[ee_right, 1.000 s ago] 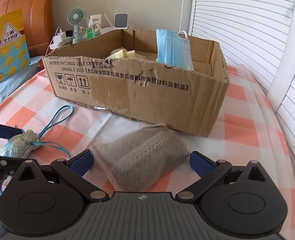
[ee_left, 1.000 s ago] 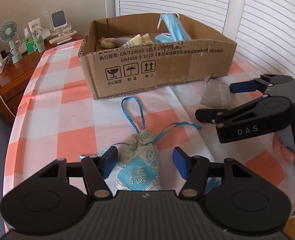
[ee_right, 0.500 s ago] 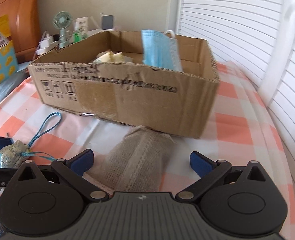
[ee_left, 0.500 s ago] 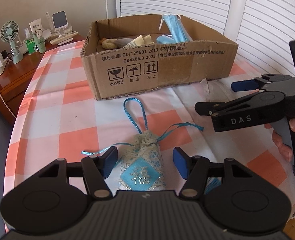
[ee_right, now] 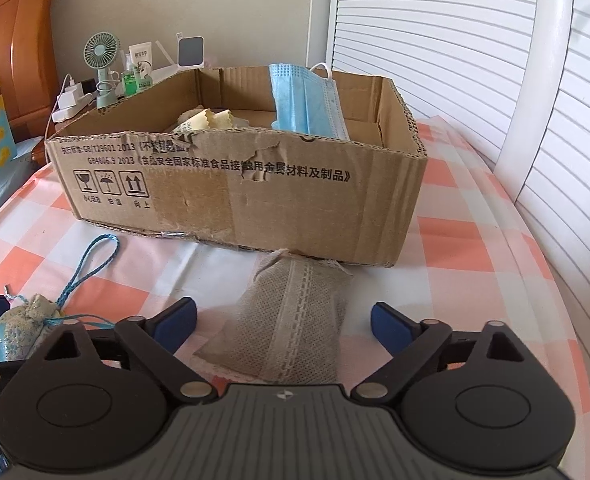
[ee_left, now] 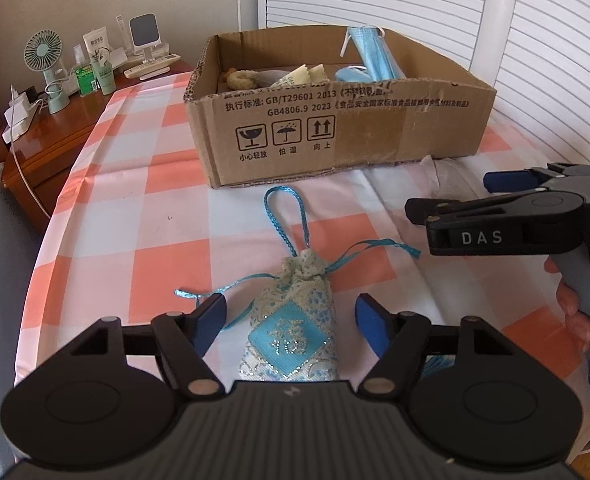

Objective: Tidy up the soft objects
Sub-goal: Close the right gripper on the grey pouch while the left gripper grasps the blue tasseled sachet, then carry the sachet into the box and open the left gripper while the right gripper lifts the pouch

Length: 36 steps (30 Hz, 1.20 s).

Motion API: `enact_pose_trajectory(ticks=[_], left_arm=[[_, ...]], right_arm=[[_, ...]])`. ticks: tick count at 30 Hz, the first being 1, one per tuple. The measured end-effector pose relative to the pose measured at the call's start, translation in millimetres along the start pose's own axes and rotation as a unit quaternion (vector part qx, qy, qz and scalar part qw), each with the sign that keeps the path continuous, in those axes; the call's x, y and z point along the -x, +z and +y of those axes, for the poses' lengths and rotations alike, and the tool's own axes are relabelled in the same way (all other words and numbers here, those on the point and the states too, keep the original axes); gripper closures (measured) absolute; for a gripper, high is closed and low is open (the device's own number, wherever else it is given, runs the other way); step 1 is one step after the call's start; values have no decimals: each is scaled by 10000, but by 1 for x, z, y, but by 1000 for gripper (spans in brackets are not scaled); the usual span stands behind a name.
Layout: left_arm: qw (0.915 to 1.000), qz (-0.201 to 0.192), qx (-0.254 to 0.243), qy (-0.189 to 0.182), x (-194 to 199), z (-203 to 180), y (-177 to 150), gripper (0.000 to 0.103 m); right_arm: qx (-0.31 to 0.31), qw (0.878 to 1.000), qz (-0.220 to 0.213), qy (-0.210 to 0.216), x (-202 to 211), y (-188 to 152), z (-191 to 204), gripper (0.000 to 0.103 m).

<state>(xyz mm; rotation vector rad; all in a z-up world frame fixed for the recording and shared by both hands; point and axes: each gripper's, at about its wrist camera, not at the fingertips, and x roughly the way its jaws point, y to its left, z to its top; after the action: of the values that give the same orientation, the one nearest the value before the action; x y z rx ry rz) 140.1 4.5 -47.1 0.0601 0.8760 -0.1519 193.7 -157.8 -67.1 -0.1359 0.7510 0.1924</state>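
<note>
Two sachets (ee_left: 291,320) between open grippers (ee_left: 291,322).

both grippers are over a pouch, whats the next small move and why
Probably finish closing the right gripper on the grey pouch: its jaws are closing with the pouch between them, pads not yet touching. The left gripper is opening around the blue sachet.

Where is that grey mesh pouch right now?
The grey mesh pouch lies on the checked tablecloth, between the right gripper's open fingers, touching the cardboard box's front.
</note>
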Motion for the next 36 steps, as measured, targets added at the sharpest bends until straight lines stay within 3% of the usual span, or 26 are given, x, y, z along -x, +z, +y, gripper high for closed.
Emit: enact_pose_trajectory(ticks=[3, 7, 9, 13, 26, 36], left_arm=[[10000, -20, -2, -23, 1, -2, -1, 40], [9999, -47, -31, -90, 3, -3, -1, 53], [9999, -67, -43, -112, 3, -3, 0, 62], [9998, -72, -84, -174, 4, 0, 0, 66], [9974, -92, -395, -596, 29, 11, 15, 72], [9929, -589, -664, -794, 60, 20, 85, 72]], right_arm=[[20, 10000, -35, 14, 4, 0, 2, 22], [14, 10000, -57, -35, 7, 2, 2, 47], [-14, 10000, -57, -22, 8, 2, -1, 51], [70, 9999, -88, -5, 14, 1, -2, 59], [257, 9985, -332, 350, 57, 14, -15, 62], [665, 9942, -592, 597, 92, 35, -17, 62]])
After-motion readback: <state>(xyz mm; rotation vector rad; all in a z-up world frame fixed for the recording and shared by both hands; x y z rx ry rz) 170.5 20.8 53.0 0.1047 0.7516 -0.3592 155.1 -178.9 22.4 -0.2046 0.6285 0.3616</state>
